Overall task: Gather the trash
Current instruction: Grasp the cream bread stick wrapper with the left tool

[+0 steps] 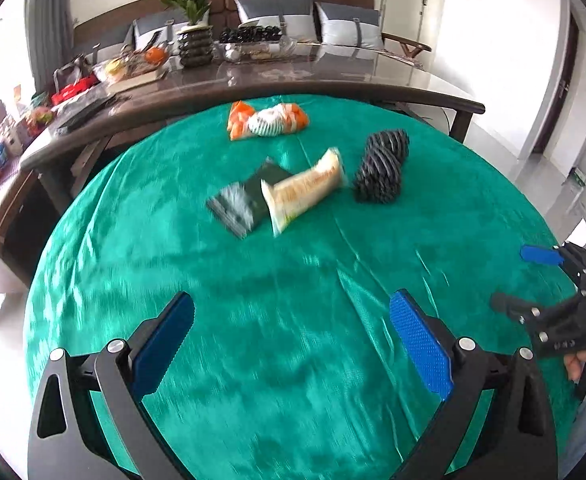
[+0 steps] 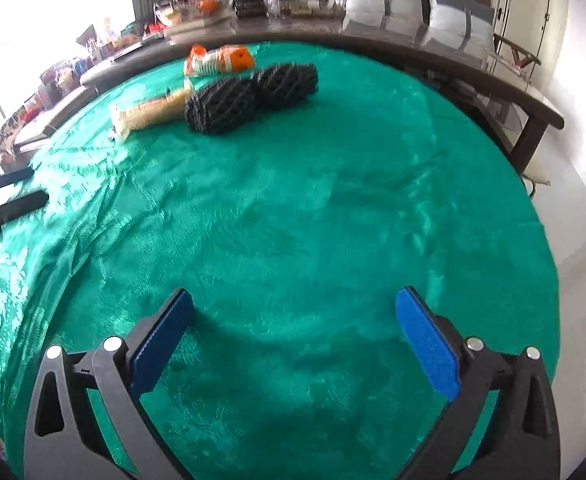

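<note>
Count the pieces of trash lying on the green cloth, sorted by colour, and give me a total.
Orange and white wrapper: 1
Cream and tan packet: 1
Dark green packet: 1
Black mesh roll: 1
Total: 4

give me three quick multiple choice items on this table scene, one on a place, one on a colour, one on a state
1. Where does the black mesh roll lie relative to the beige snack packet in the left wrist view?
A. left of it
B. right of it
C. under it

2. What colour is the tablecloth?
A. red
B. white
C. green

3. How do the right tongs stand?
A. open with nothing between the pads
B. shut on a packet
C. shut on the cloth

Answers:
1. B, the roll sits right of the packet.
2. C, shiny green fabric covers the table.
3. A, only cloth shows between the blue pads.
</note>
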Demonstrator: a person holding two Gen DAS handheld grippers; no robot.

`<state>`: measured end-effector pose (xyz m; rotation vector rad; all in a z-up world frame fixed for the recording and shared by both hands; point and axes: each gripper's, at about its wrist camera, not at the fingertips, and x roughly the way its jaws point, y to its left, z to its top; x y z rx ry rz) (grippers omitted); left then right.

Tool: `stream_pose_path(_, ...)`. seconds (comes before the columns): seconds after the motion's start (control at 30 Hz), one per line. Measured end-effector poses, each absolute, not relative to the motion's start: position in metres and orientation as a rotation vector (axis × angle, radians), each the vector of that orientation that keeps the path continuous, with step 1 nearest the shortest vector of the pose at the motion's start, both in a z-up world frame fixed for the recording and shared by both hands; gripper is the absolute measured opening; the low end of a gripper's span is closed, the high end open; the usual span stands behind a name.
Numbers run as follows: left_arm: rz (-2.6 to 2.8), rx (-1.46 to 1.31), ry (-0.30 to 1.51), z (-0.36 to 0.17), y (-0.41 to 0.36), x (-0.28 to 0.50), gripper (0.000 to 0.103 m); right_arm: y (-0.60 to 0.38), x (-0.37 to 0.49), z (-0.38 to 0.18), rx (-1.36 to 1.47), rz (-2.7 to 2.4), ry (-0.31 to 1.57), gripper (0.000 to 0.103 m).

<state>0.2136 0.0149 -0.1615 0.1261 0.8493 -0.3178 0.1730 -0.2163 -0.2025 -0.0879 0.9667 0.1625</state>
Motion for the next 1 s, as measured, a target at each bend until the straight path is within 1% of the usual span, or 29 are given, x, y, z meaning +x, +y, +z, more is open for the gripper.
stream_pose_path(0.27, -0.333, 0.265, 0.818, -0.17, -0.008, 0.272, 0.097, -0.215, 0.173, -0.205, -0.087, 0.159, 0.971, 0.098)
stream_pose_path(0.3, -0.335, 0.264, 0.813, -0.17, -0.01, 0.276, 0.093, -0.216, 0.173, -0.205, -0.087, 0.159, 0.971, 0.098)
stream_pose_path(0.33, -0.342, 0.263, 0.811, -0.169, -0.012, 0.28, 0.085, -0.216, 0.173, -0.205, -0.086, 0.159, 0.971, 0.099)
stream_pose_path(0.37, -0.348, 0.266, 0.817, -0.169, -0.014, 0.283, 0.08, -0.216, 0.173, -0.205, -0.086, 0.159, 0.971, 0.099)
stream_pose_path(0.43, -0.356, 0.292, 0.838, -0.171, -0.021, 0.287, 0.065, -0.216, 0.173, -0.205, -0.086, 0.159, 0.971, 0.098)
stream_pose_path(0.47, -0.353, 0.307, 0.849, -0.172, -0.024, 0.288, 0.062, -0.216, 0.173, -0.205, -0.086, 0.159, 0.971, 0.098)
stream_pose_path(0.5, -0.347, 0.32, 0.863, -0.176, -0.026, 0.29, 0.056, -0.216, 0.173, -0.205, -0.086, 0.159, 0.971, 0.098)
stream_pose_path(0.57, -0.343, 0.322, 0.886, -0.18, -0.028, 0.292, 0.05, -0.216, 0.173, -0.205, -0.086, 0.159, 0.971, 0.099)
stream_pose_path(0.6, -0.34, 0.316, 0.895, -0.181, -0.028, 0.293, 0.041, -0.216, 0.173, -0.205, -0.086, 0.159, 0.971, 0.098)
stream_pose_path(0.73, -0.354, 0.274, 0.913, -0.178, -0.025, 0.293, 0.023, -0.216, 0.173, -0.205, -0.085, 0.159, 0.971, 0.098)
stream_pose_path(0.83, -0.36, 0.239, 0.929, -0.169, -0.02, 0.281, 0.022, -0.216, 0.173, -0.205, -0.085, 0.159, 0.971, 0.098)
stream_pose_path(1.0, -0.347, 0.15, 0.994, -0.164, -0.005, 0.24, 0.022, -0.216, 0.173, -0.205, -0.085, 0.159, 0.971, 0.099)
